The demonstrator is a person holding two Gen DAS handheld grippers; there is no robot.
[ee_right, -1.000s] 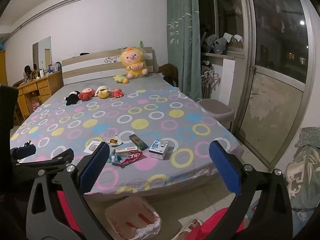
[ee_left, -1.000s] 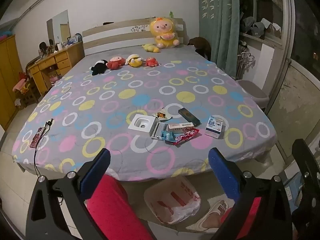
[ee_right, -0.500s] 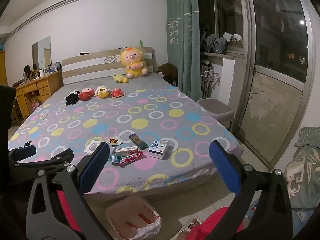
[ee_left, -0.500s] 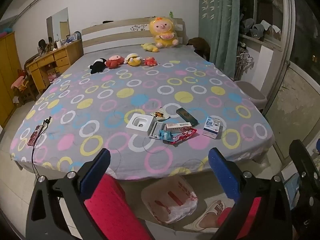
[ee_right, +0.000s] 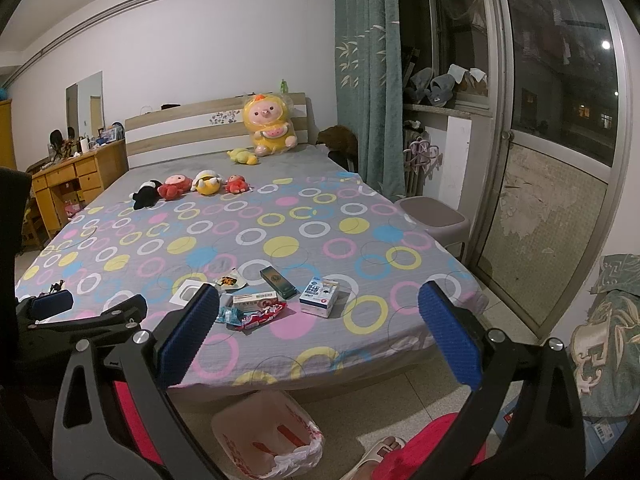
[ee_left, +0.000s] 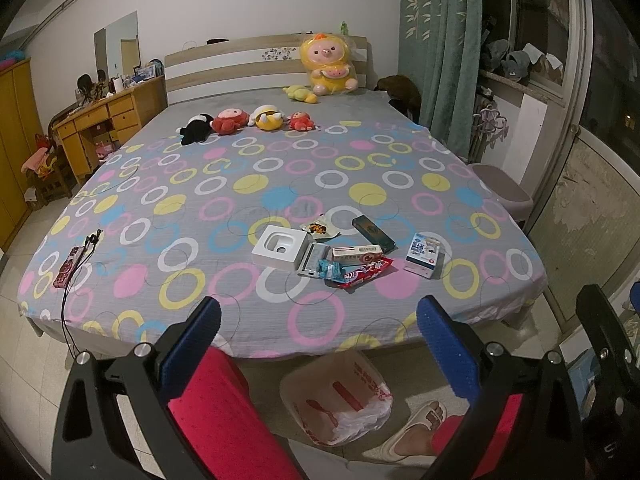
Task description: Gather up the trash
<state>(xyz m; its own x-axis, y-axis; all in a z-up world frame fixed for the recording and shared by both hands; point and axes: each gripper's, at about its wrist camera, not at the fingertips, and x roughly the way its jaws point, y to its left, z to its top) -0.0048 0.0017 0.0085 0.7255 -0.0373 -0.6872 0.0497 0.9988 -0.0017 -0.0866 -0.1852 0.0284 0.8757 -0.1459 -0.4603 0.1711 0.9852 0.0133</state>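
Trash lies near the foot of the bed: a white tray box (ee_left: 281, 247), a red wrapper (ee_left: 363, 273) (ee_right: 264, 314), a long red and white box (ee_left: 357, 253), a dark box (ee_left: 373, 234) (ee_right: 277, 280), a blue and white carton (ee_left: 423, 255) (ee_right: 319, 295) and a small snack packet (ee_left: 319, 229). A bin lined with a white bag (ee_left: 337, 398) (ee_right: 267, 436) stands on the floor below the bed edge. My left gripper (ee_left: 318, 344) is open and empty, short of the bed. My right gripper (ee_right: 318, 332) is open and empty, also short of the bed.
The bed (ee_left: 240, 184) has a ring-patterned cover, with plush toys (ee_left: 244, 120) near the headboard. A phone on a cable (ee_left: 68, 266) lies at the left edge. A stool (ee_right: 436, 216) stands by the curtain, a wooden desk (ee_left: 108, 120) at left. A slippered foot (ee_left: 416, 428) is beside the bin.
Both grippers have drifted slightly back and up, so the bed sits a little lower in view. Both stay open and empty.
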